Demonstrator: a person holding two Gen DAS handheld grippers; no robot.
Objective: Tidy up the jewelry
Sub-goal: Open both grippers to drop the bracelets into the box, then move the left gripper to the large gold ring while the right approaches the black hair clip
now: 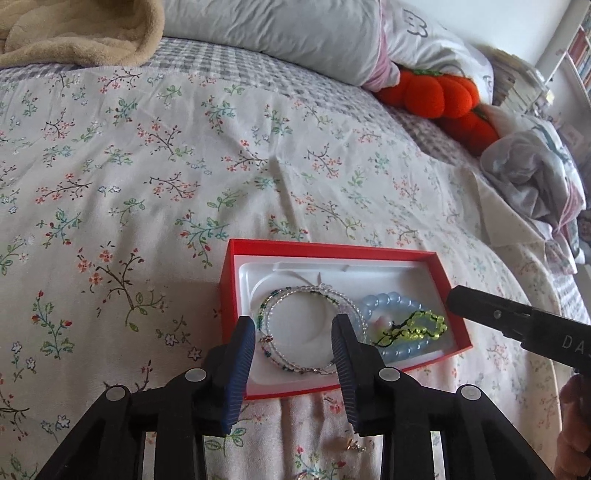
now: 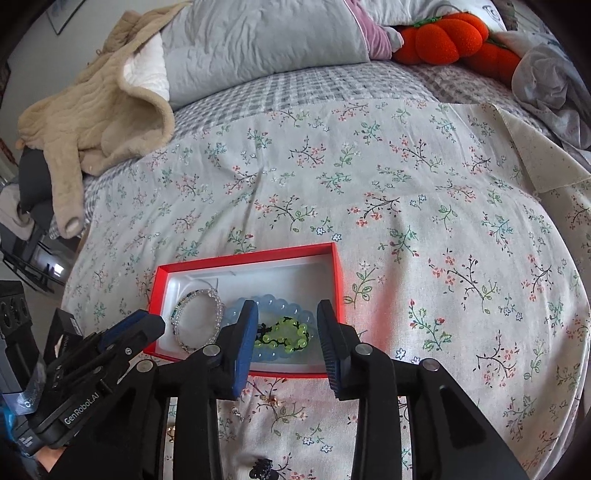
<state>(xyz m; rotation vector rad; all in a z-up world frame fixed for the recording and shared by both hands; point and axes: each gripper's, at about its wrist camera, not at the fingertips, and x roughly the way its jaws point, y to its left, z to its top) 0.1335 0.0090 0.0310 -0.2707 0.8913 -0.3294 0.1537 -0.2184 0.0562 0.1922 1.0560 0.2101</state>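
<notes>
A red box (image 1: 236, 280) (image 2: 341, 280) with a white liner lies on the floral bedspread. In it lie a clear beaded bracelet (image 1: 295, 295) (image 2: 199, 321), a pale blue bead bracelet (image 1: 388, 301) (image 2: 280, 301) and a yellow-green bead bracelet (image 1: 417, 328) (image 2: 284, 332). My left gripper (image 1: 297, 326) is open and empty just above the box's near left part. My right gripper (image 2: 286, 314) is open and empty above the box's near right part. Small gold pieces (image 1: 352, 445) (image 2: 269, 398) lie on the bedspread in front of the box.
Grey pillows (image 1: 288, 33) (image 2: 258, 33), a beige fleece garment (image 1: 85, 33) (image 2: 99, 110) and orange plush pumpkins (image 1: 439, 92) (image 2: 447, 35) lie at the back. A dark hair clip (image 2: 260, 467) lies near the front edge. The right gripper's body shows in the left wrist view (image 1: 517, 321).
</notes>
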